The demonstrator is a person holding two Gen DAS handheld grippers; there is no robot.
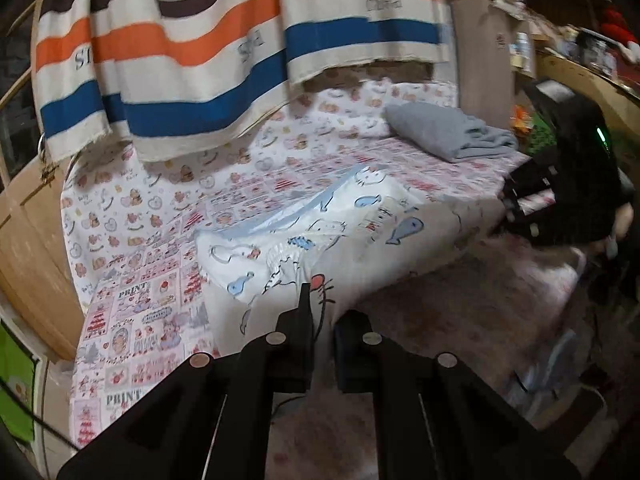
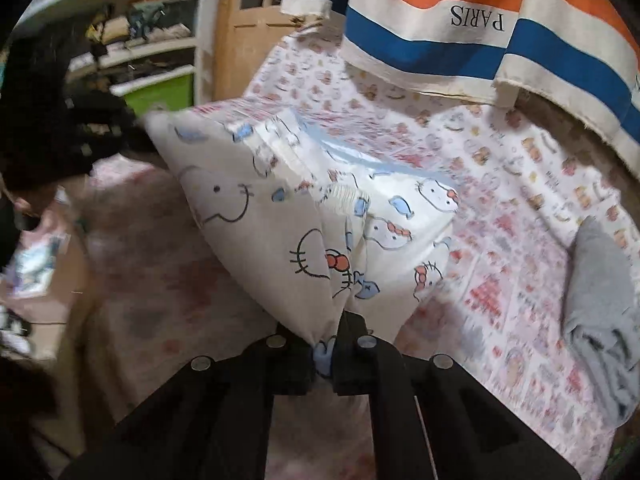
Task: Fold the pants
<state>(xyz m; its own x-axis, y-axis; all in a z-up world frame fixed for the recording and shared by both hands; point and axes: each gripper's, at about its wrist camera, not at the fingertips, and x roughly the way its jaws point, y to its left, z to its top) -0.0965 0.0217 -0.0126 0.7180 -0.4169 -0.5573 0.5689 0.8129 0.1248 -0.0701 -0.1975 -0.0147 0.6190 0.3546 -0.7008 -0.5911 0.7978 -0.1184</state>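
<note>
White cartoon-print pants (image 2: 320, 208) are held stretched off the bed's (image 1: 132, 320) front edge — one corner clenched in each gripper, left (image 1: 320, 312) and right (image 2: 324, 344) — ready for folding.

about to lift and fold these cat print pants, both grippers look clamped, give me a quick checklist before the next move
1. Right gripper grip: ok, shut on a corner of the pants.
2. Left gripper grip: ok, shut on the near edge of the pants.
3. Fabric between the grips: ok, stretched fairly taut.
4. Far part of the pants lying flat on the bed sheet: not ok, bunched at the blue waistband.
5. Folded grey cloth: ok, apart from the pants.
6. Hanging striped towel overhead: cannot tell whether a lift would clear it.
</note>
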